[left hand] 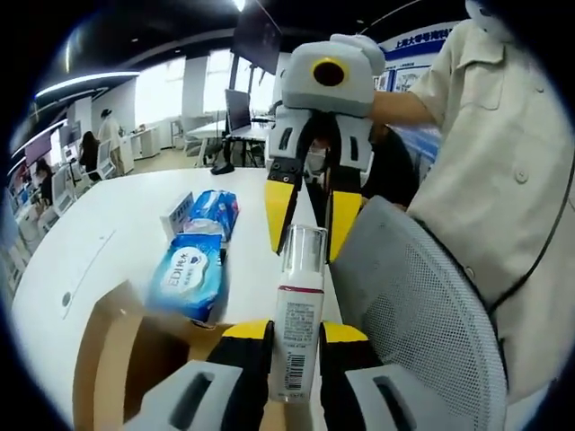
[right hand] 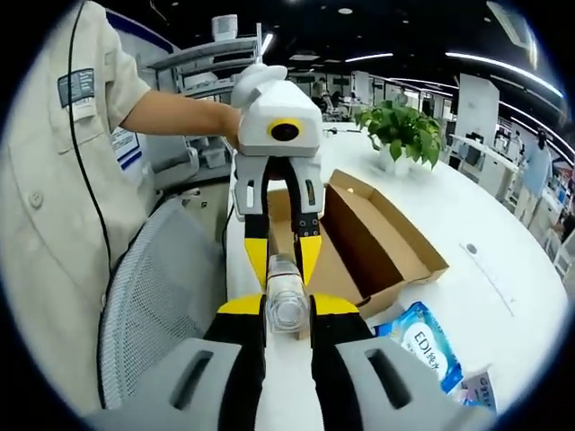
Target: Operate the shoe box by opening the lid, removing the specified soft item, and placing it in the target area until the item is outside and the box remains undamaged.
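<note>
bottle pinched between two grippers over the open shoe box

in the left gripper view the left gripper [left hand: 295,337] has its jaws pinching the lower body of a slim white bottle [left hand: 297,319], which has a clear cap at its far end, a pinkish band and a barcode on its label. the right gripper [left hand: 312,224] comes in from the far side, its yellow-tipped jaws closed around the clear cap end.

in the right gripper view the right gripper [right hand: 287,310] pinches the cap end of the bottle [right hand: 286,301], and the left gripper [right hand: 282,244] faces it from beyond, holding the other end. the bottle hangs in the air, above the near edge of the white tabletop [right hand: 503,278].

the shoe box [right hand: 373,238] is plain brown cardboard, lying open on the tabletop with its lid folded back; it looks undamaged. near it lie a blue soft pack of wipes [left hand: 190,277], a second blue packet [left hand: 214,211] and a small white carton [left hand: 177,214]. a grey mesh chair back [left hand: 422,332] stands just beside the tabletop, and a person in a beige shirt [left hand: 503,162] holds the grippers. a potted plant [right hand: 404,135] sits farther off.
</note>
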A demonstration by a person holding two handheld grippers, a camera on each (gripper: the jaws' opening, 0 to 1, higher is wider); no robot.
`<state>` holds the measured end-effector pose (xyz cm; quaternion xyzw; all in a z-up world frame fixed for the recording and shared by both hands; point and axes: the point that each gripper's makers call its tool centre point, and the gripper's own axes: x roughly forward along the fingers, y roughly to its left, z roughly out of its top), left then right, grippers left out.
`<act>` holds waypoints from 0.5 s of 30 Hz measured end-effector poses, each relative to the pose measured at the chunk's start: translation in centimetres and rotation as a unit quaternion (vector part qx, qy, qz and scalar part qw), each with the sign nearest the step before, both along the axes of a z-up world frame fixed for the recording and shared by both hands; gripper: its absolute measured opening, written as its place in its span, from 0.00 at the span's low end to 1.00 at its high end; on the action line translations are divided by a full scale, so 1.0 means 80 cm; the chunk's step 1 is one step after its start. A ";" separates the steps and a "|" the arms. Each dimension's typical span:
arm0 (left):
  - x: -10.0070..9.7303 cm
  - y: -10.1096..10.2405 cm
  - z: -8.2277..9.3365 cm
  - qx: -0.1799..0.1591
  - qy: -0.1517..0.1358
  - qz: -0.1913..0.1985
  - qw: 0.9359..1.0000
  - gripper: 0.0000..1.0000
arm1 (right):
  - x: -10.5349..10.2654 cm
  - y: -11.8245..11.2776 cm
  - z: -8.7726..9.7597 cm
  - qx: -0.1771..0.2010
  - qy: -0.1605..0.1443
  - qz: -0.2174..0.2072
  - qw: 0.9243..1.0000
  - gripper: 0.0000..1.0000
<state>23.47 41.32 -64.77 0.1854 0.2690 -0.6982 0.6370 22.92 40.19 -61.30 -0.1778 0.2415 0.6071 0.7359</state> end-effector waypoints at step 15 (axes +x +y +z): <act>0.018 -0.015 0.010 -0.004 -0.020 0.034 0.999 0.28 | 0.021 -0.010 0.022 -0.017 -0.026 0.006 0.999 0.14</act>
